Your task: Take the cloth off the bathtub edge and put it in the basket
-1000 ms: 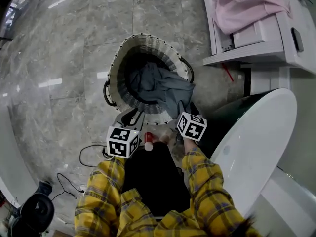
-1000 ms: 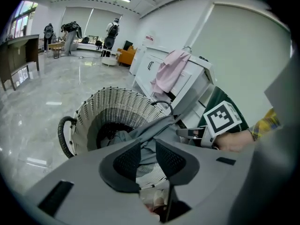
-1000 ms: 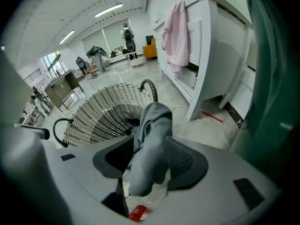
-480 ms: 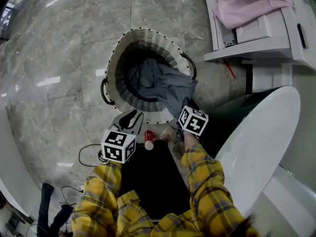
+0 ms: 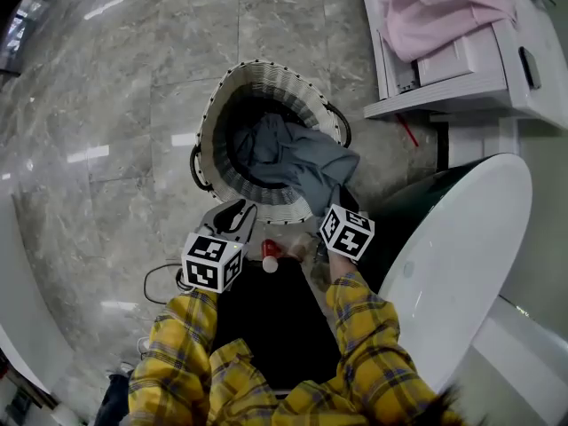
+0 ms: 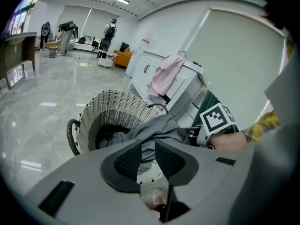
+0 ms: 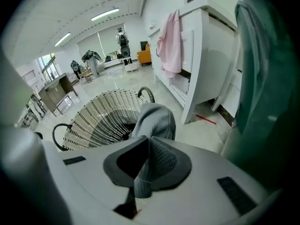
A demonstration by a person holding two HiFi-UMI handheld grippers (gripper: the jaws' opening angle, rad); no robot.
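A grey cloth lies in the round wicker basket and hangs over its near right rim. My right gripper is at that rim. Its jaws are closing, and in the right gripper view a fold of the cloth is pinched between them. My left gripper hovers just short of the basket's near rim. In the left gripper view a narrow gap shows between the jaws with nothing in it; the cloth and basket lie beyond.
The white bathtub curves along the right, with a dark green surface beside it. A white cabinet with a pink cloth stands at the back right. Cables trail on the marble floor at the left.
The left gripper has drawn back slightly toward the person. The right gripper stays at the basket's near right rim, with the grey cloth draped over it throughout.
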